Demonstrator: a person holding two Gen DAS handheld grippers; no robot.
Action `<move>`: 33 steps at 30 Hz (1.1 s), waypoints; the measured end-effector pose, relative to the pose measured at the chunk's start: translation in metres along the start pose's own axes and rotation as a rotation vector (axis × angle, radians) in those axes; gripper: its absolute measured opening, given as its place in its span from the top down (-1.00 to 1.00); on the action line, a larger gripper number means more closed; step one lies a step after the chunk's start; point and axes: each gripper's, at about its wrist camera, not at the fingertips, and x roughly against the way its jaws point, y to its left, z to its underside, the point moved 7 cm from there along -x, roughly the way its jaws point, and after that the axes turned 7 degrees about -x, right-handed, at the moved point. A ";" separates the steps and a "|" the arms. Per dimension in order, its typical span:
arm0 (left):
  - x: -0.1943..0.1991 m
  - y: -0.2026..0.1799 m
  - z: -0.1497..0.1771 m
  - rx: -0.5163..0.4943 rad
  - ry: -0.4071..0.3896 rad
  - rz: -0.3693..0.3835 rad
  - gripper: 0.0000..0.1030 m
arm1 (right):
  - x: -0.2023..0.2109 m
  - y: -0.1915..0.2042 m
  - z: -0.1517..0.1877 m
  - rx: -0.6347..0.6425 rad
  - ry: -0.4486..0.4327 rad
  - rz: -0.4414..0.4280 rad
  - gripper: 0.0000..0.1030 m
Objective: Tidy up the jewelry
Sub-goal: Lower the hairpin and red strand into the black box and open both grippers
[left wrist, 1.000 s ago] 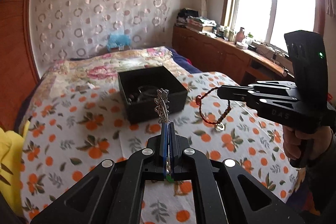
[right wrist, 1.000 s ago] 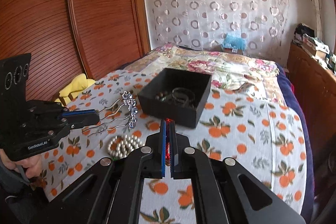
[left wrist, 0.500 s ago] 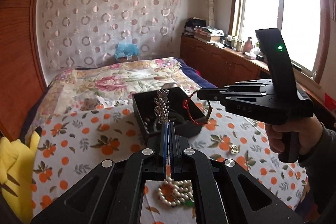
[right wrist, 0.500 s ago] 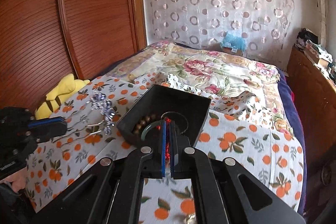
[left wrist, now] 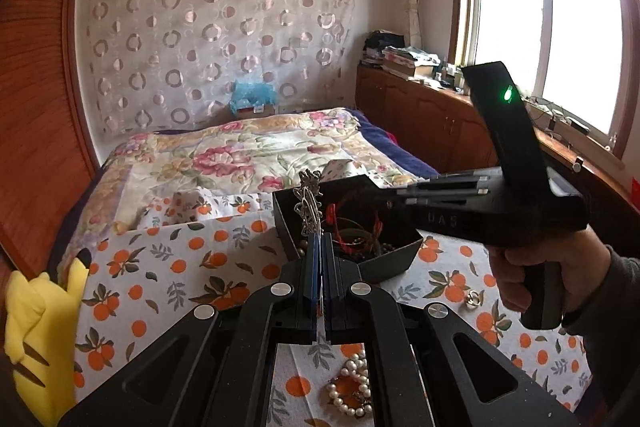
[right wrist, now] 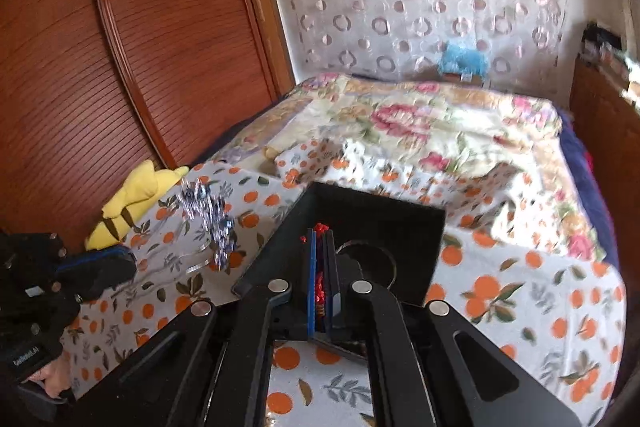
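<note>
Right gripper (right wrist: 320, 263) was closed on a red cord bracelet (left wrist: 352, 223), its tips over the open top of the black box (left wrist: 400, 259). Held there presumably so the bracelet could drop straight in among the pieces already collected (a dark bangle and some beads showed in the box). The bracelet loop hung down inside the box walls in the left wrist view; whether it touched the bottom could not be told.

Left gripper (left wrist: 320, 243) was closed on the prongs of a silver hair comb (left wrist: 308, 203), decorated end pointing up and away. It hung just beside the box's near-left side, off the bedspread (left wrist: 180, 267), probably waiting its turn so the two grippers would not crowd the opening. In the right wrist view the comb (right wrist: 208, 219) was blurred, so its detail was unclear there.

The box sat on the orange-print bedspread near the middle of the bed, at an angle, one corner pointing toward the person. A pearl string (left wrist: 352, 387) lay on the bedspread near the bed's front edge, under the left gripper, and a small ring (left wrist: 474, 299) lay toward the right edge, near the right hand (left wrist: 548, 279); both not yet put away. A yellow plush toy (left wrist: 36, 327) lay at the left edge (not part of the job). Judged partway done: two pieces in hand, two loose.
</note>
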 end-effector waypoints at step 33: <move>-0.106 -0.007 -0.015 -0.121 0.159 -0.171 0.98 | 0.068 -0.079 0.063 -0.008 -0.063 0.104 0.53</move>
